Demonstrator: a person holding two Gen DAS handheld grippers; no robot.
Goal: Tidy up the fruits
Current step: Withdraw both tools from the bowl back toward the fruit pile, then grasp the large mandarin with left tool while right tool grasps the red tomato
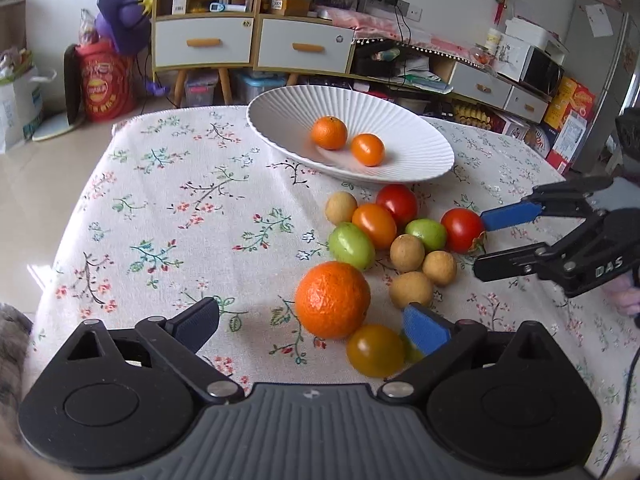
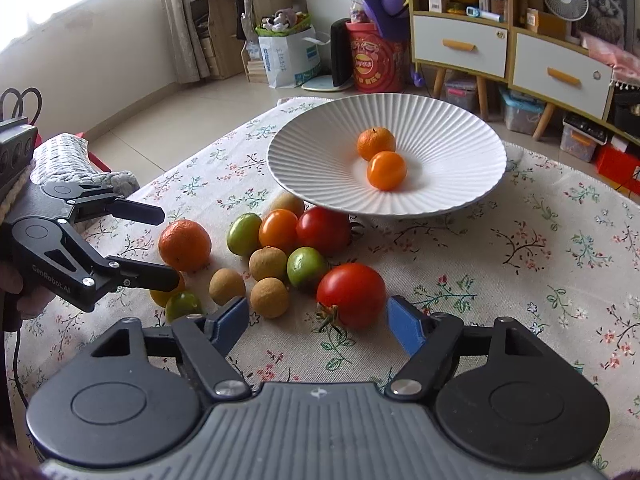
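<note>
Left wrist view, left to right. Lower left of the frame: the dark left finger of the left gripper (image 1: 312, 326), pad over bare flowered tablecloth (image 1: 168, 200). Jaws spread wide, clamped on nothing. Between the fingers, low centre: large orange (image 1: 333, 305), touching neither pad, and just below it a yellow-orange tomato (image 1: 375, 350), near the blue pad at lower right. Above, centre right: a tight cluster of fruit, with green tomatoes (image 1: 351, 245), an orange tomato (image 1: 374, 225), a red tomato (image 1: 397, 204) and tan longans (image 1: 411, 289). Upper centre: white ribbed plate (image 1: 280, 120) holding a mandarin (image 1: 329, 132) and a small orange tomato (image 1: 367, 149) side by side. Right edge: right gripper (image 1: 480, 244) reaching in, jaws apart, blue pad just beside a stemmed red tomato (image 1: 462, 230).

Right wrist view, left to right. Left edge: the left gripper (image 2: 170, 246) entering, black fingers parted above and below the large orange (image 2: 184, 245). Centre: the fruit cluster, longans (image 2: 269, 297) nearest. Low centre: stemmed red tomato (image 2: 351, 294) sitting between the blue pads of the right gripper (image 2: 318, 320), a gap showing on each side, nothing gripped. Upper centre and right: plate (image 2: 460, 128) with its two fruits, rim overhanging the far red tomato (image 2: 323, 230).
</note>
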